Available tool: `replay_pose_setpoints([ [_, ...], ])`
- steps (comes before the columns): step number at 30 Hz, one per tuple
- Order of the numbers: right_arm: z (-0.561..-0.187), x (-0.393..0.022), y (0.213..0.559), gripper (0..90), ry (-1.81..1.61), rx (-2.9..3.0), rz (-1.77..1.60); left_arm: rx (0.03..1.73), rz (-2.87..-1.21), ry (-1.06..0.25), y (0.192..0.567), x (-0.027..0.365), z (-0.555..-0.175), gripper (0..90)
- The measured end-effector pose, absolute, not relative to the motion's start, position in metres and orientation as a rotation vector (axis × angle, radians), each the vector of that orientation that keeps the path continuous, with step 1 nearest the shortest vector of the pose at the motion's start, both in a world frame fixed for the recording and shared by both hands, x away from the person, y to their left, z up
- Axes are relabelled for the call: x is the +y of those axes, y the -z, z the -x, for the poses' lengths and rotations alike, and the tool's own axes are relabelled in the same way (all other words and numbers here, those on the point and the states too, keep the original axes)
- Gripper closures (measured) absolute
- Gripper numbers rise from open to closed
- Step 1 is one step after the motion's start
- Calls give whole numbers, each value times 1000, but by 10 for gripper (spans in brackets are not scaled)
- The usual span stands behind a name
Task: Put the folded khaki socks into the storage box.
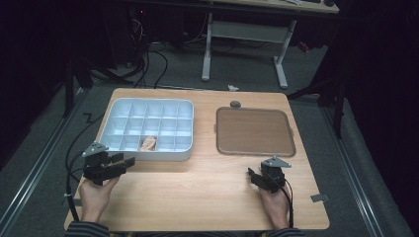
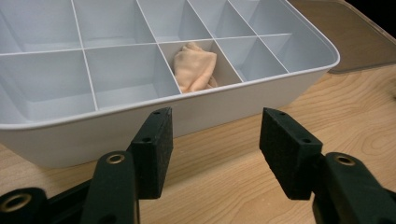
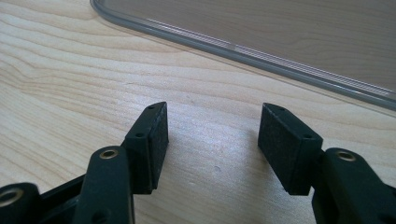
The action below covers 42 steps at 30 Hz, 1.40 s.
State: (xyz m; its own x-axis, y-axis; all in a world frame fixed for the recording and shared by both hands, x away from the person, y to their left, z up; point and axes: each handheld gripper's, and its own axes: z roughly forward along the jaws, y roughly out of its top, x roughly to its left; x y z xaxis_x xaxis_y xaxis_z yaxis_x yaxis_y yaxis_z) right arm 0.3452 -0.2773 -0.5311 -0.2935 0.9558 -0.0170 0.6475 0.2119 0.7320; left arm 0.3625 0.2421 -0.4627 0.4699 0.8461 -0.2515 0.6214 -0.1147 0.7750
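High view: my left gripper (image 1: pixel 122 161) sits at the near left corner of the white box (image 1: pixel 112 109), aimed toward its front wall, jaws apart, nothing in them. The cloth (image 1: pixel 148 142) lies in a front-row cell, third from the left. I judge I'm parked here because the cloth is the nearest thing to reach for. My right gripper (image 1: pixel 253 177) rests on the table (image 1: pixel 197 197) just short of the brown lid (image 1: pixel 254 131), also spread and empty, kept clear of the left side. A small grey knob (image 1: pixel 235 104) lies beyond the lid.

Left gripper view: box (image 2: pixel 299 84) wall is smooth, glossy white plastic with rounded corners and thin dividers making a grid. Cloth (image 2: pixel 195 66) is peach, soft, crumpled into a lump, leaning on a divider. My pads (image 2: pixel 159 149) are flat black blocks with a fine grainy face and stand wide apart in front of the wall, touching nothing. Gripper (image 2: pixel 215 154) midline points a bit right of the cloth.

Right gripper view: gripper (image 3: pixel 212 144) hangs low over pale wood-grain table (image 3: pixel 70 70). Lid (image 3: pixel 280 28) is a see-through brown sheet with a ribbed clear rim and rounded corner, lying flat. Pads (image 3: pixel 285 149) parted, empty.
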Motion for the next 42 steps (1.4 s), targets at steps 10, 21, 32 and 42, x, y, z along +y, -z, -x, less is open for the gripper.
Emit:
replay_pose_setpoints([
  [10,-345,-277,531,431,-865,2020,-1481,1237,-1824,-305,467,239,-359,448],
  [21,-345,-277,531,430,-864,2021,-1480,1235,-1827,-287,474,235,-357,445],
  [32,-345,-277,531,429,-864,2021,-1480,1235,-1822,-269,480,231,-356,444],
  [42,-345,-277,531,429,-864,2020,-1481,1236,-1823,-255,486,227,-355,444],
])
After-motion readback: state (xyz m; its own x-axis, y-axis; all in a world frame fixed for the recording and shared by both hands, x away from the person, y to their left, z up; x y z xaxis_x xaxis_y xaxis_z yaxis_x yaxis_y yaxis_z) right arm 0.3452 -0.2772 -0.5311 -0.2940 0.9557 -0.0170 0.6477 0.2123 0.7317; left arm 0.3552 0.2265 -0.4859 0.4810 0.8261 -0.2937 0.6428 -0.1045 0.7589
